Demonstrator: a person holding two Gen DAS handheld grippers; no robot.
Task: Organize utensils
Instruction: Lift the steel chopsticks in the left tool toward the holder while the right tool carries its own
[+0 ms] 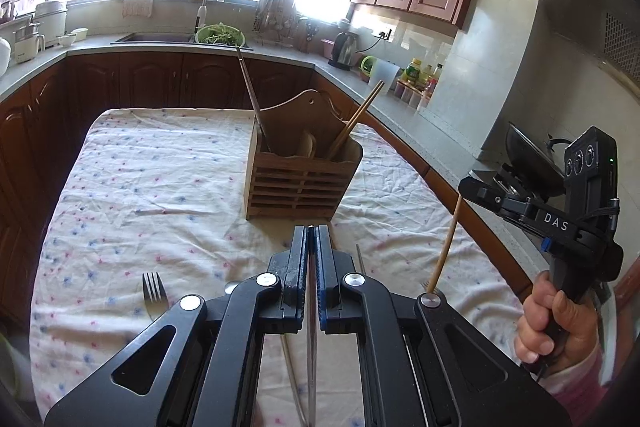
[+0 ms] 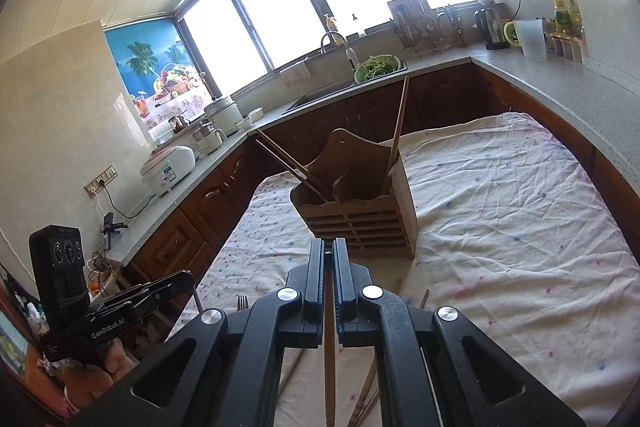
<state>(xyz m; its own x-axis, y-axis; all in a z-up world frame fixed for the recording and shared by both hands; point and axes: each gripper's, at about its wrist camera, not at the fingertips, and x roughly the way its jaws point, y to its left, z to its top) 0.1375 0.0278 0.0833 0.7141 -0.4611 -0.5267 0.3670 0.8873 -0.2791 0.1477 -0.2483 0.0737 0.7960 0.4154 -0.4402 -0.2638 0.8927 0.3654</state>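
A kitchen bench [image 1: 120,187] covered by a pale floral cloth fills both views, with counters and bright windows behind it. Near the middle of the cloth stands a slatted wooden utensil holder [image 1: 298,183], upright, its open top facing the cameras. It already holds a metal-handled utensil [image 1: 250,95] leaning left, a pale spoon-like piece, and wooden chopsticks [image 1: 358,119] leaning right.

The right gripper [image 2: 329,267] is closed on a wooden chopstick [image 2: 330,367], which runs between its fingers and hangs down toward the cloth; the left wrist view shows the same stick dangling steeply from that gripper, off to the right of the holder. The left gripper [image 1: 312,239] is closed on a thin metal utensil [image 1: 311,347] (seen only edge-on, so its kind cannot be told). Both grippers sit on the near side of the holder, apart from it.

Loose pieces lie on the cloth close to the cameras: a metal fork [image 1: 154,291] at left, and more chopsticks [image 2: 366,395] beneath the right gripper.

The step in hand looks like carrying the held pieces to the holder. To do it well, lift each piece until its lower tip clears the rim, bring it upright above a free compartment, lower the tip inside, then release, one gripper at a time to avoid knocking the leaning utensils.
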